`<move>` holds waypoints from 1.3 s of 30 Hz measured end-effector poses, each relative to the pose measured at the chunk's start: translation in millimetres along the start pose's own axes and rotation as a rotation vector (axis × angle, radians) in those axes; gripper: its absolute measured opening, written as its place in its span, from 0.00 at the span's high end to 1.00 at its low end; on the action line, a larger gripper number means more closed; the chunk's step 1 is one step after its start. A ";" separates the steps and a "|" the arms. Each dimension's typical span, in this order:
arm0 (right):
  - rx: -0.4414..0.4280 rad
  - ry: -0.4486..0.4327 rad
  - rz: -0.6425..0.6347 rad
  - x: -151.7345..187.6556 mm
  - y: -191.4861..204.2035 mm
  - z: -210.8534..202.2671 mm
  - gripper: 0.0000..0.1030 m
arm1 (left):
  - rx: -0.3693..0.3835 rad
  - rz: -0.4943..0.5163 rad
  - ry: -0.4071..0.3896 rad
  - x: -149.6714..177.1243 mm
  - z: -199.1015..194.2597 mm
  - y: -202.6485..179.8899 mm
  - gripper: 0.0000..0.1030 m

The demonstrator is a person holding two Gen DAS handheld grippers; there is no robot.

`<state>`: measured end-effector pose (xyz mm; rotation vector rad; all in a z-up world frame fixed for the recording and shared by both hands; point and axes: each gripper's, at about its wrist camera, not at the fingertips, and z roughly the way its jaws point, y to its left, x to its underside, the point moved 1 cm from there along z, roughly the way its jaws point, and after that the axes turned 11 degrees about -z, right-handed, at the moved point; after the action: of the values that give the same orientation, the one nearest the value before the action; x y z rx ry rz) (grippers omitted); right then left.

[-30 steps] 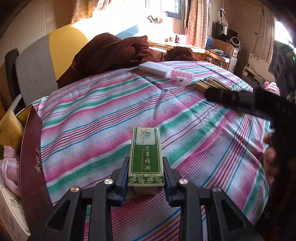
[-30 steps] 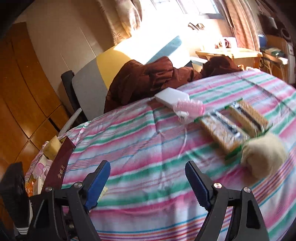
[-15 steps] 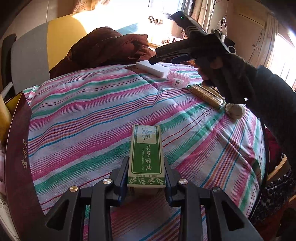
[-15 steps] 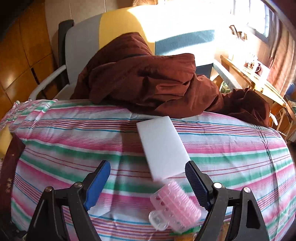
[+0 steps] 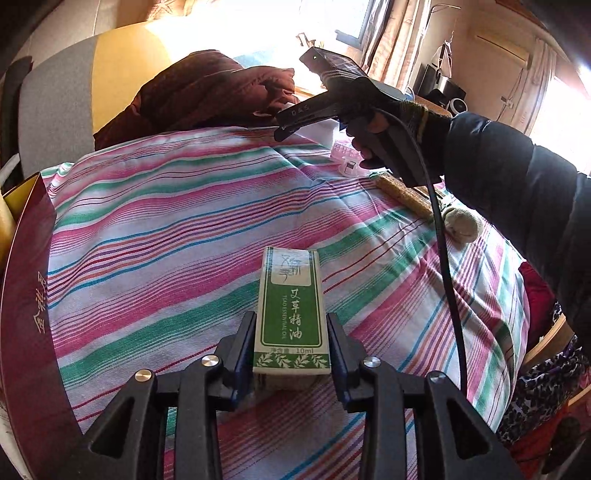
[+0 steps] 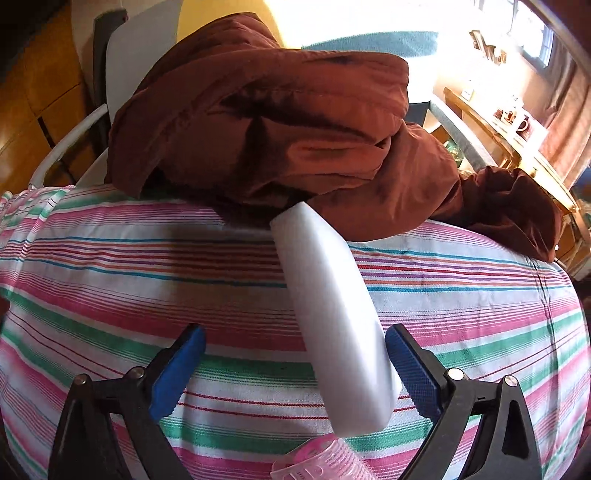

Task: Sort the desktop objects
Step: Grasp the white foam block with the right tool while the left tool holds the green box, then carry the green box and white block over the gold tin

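Two neighbours: brown jacket, pink roller.

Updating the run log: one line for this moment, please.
left gripper: shut on green box | right gripper: open, straddling white block | striped cloth: both resting on it

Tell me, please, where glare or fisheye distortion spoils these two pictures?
Left wrist view: the window is blown out white and the striped cloth bulges; the green box stays sharp. Right wrist view: glare above the brown jacket, shadow under it beside the white block.
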<state>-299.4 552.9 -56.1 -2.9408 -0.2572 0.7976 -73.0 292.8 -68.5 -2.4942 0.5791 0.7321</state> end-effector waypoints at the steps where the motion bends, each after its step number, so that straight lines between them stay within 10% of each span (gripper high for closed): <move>1: -0.008 -0.004 0.013 0.0 -1.5 -1.0 0.04 | 0.001 0.001 0.000 0.1 -0.1 -0.1 0.63; 9: -0.157 -0.064 0.157 -1.4 -22.8 -16.7 0.03 | 0.006 0.006 0.001 0.3 1.8 -2.9 0.58; 20: -0.078 0.036 0.053 -1.3 -10.7 -1.2 0.04 | 0.004 0.006 -0.001 0.7 2.5 -3.9 0.57; 22: -0.020 0.066 0.013 -0.6 -5.3 4.8 0.23 | 0.005 0.006 -0.001 0.8 2.3 -3.8 0.57; 24: -0.012 0.041 0.005 -0.6 -1.1 0.1 0.36 | 0.005 0.006 -0.001 0.9 2.1 -3.8 0.57; 39: -0.017 -0.204 0.077 22.6 47.9 -112.5 0.36 | -0.005 0.001 -0.017 1.7 0.0 -4.6 0.59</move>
<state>-216.4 505.8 23.6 -2.9009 -0.1656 1.1139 -69.3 296.1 -68.1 -2.4898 0.5738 0.7548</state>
